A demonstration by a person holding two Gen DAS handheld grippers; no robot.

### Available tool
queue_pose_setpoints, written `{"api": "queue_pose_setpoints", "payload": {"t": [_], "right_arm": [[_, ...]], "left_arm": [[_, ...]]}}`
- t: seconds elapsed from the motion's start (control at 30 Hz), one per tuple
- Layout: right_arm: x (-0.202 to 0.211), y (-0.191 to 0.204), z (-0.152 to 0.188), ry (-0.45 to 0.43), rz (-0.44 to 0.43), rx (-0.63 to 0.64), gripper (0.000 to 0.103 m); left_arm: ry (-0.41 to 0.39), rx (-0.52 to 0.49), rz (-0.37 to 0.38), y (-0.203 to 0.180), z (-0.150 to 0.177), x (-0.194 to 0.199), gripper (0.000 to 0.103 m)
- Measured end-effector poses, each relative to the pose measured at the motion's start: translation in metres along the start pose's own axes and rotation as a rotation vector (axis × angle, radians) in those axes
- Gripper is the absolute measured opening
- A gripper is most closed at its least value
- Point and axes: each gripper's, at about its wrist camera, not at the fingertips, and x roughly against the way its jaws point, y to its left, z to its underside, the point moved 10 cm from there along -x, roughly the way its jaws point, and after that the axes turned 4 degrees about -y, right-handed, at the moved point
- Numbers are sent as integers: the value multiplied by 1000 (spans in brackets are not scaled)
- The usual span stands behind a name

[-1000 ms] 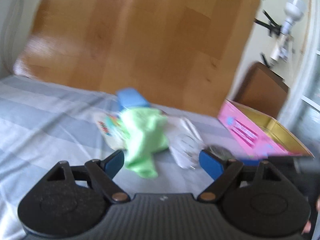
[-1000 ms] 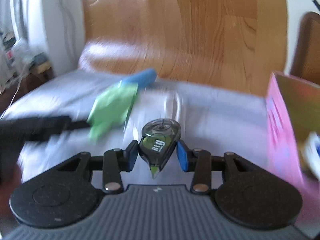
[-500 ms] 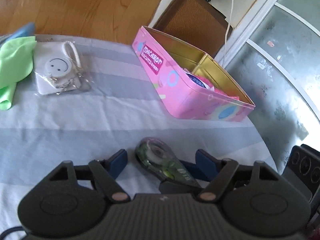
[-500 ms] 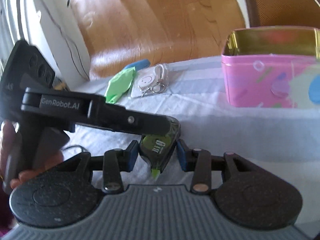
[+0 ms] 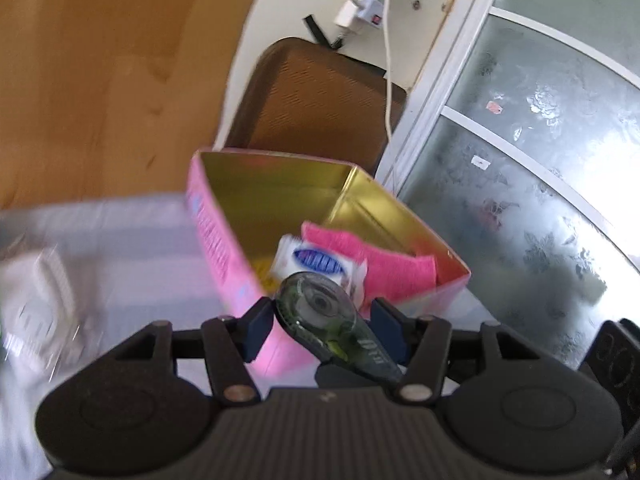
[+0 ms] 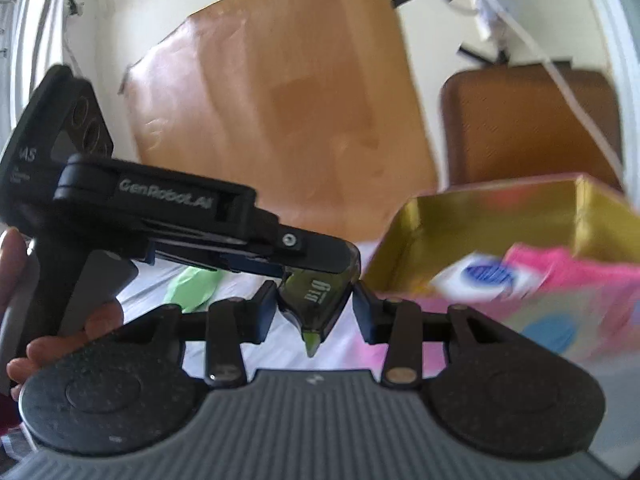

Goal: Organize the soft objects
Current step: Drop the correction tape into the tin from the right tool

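Observation:
A dark green correction tape dispenser (image 6: pixel 316 304) is clamped between my right gripper (image 6: pixel 314 308) fingers. In the left wrist view the same dispenser (image 5: pixel 320 316) lies between the pads of my left gripper (image 5: pixel 320 322), which stand around it with small gaps. Both grippers hover beside the pink tin box (image 5: pixel 224 240) with a gold inside (image 6: pixel 480 216). In the box lie a pink cloth (image 5: pixel 384 264) and a white packet with a blue label (image 5: pixel 316 262). A green cloth (image 6: pixel 192 288) lies on the bed behind my left gripper.
The striped bed sheet (image 5: pixel 132 240) carries a white pouch with a keychain (image 5: pixel 36 300) at the left. A wooden headboard (image 5: pixel 100 80) and a brown chair (image 5: pixel 320 104) stand behind. A frosted glass door (image 5: pixel 540 160) is at the right.
Both grippers have moved together with the tape dispenser from the bed toward the pink box, now raised near its open top. The view is motion-blurred.

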Motion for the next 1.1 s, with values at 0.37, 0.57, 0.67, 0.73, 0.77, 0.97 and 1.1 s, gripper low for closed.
{"api": "queue_pose_setpoints", "payload": {"t": [0.37, 0.57, 0.67, 0.73, 0.77, 0.97, 1.1], "right_arm": [[-84, -92, -1, 301, 33, -170, 45], [-109, -132, 8, 399, 167, -154, 42], [-107, -146, -1, 343, 293, -93, 48], [-102, -145, -2, 306, 299, -96, 48], [-99, -143, -2, 292, 301, -99, 48], [-68, -120, -4, 186, 286, -56, 48], [-58, -89, -12, 167, 249, -11, 48]], "left_arm": [[156, -11, -91, 9, -18, -115, 67], [77, -18, -166, 15, -36, -118, 95], [32, -11, -173, 17, -38, -104, 95], [13, -4, -177, 20, -37, -96, 95], [3, -4, -178, 20, -36, -91, 95], [-54, -17, -166, 14, -32, -60, 93], [-113, -22, -162, 20, -27, -24, 93]]}}
